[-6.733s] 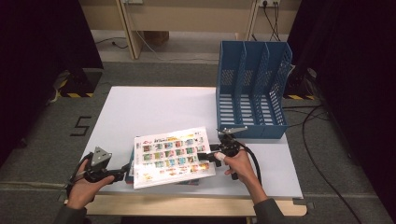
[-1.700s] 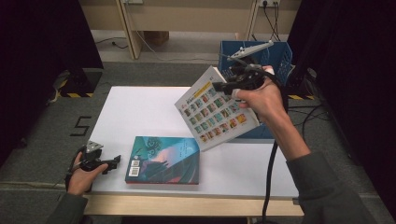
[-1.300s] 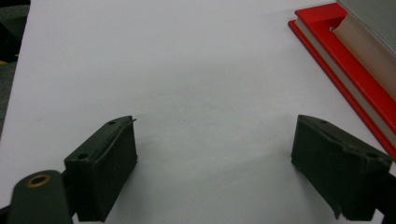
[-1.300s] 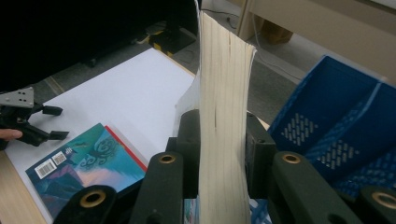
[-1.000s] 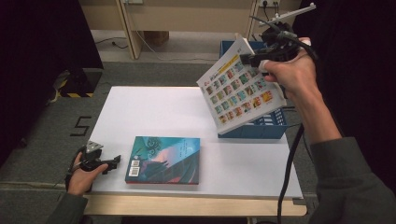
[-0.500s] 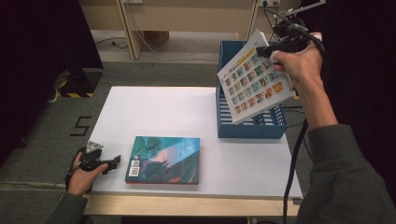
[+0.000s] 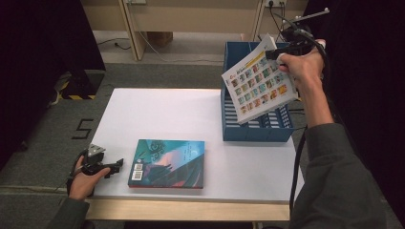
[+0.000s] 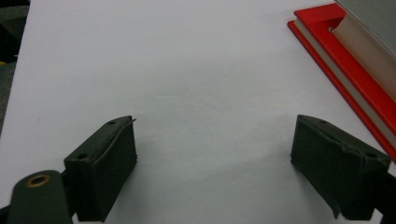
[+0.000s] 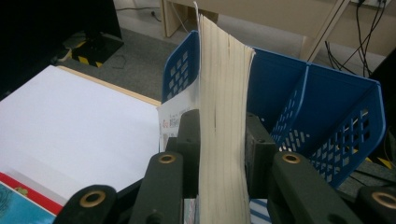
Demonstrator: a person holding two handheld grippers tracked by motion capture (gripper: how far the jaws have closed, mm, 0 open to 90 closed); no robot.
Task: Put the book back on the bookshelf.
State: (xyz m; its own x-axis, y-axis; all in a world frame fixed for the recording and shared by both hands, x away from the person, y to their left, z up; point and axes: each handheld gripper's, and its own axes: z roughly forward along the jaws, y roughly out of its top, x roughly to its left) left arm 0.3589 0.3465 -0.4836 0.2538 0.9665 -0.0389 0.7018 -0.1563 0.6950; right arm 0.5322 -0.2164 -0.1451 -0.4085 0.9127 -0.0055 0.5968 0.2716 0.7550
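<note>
Right gripper (image 7: pixel 276 51) clamps picture book (image 7: pixel 258 86) above blue file rack (image 7: pixel 255 129); rack dividers beneath. Left gripper (image 8: pixel 215 163) open on white table (image 7: pixel 157 114), near teal book (image 7: pixel 167 163).

free: we see bare surface (image 7: pixel 157 114) left of the blue rack (image 7: pixel 229 119) | blocked: teal book (image 7: pixel 167 163) near front edge, rack at right

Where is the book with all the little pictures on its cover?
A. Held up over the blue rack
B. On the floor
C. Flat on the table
A: the right tool grips the picture book in the air above the blue rack.
</note>
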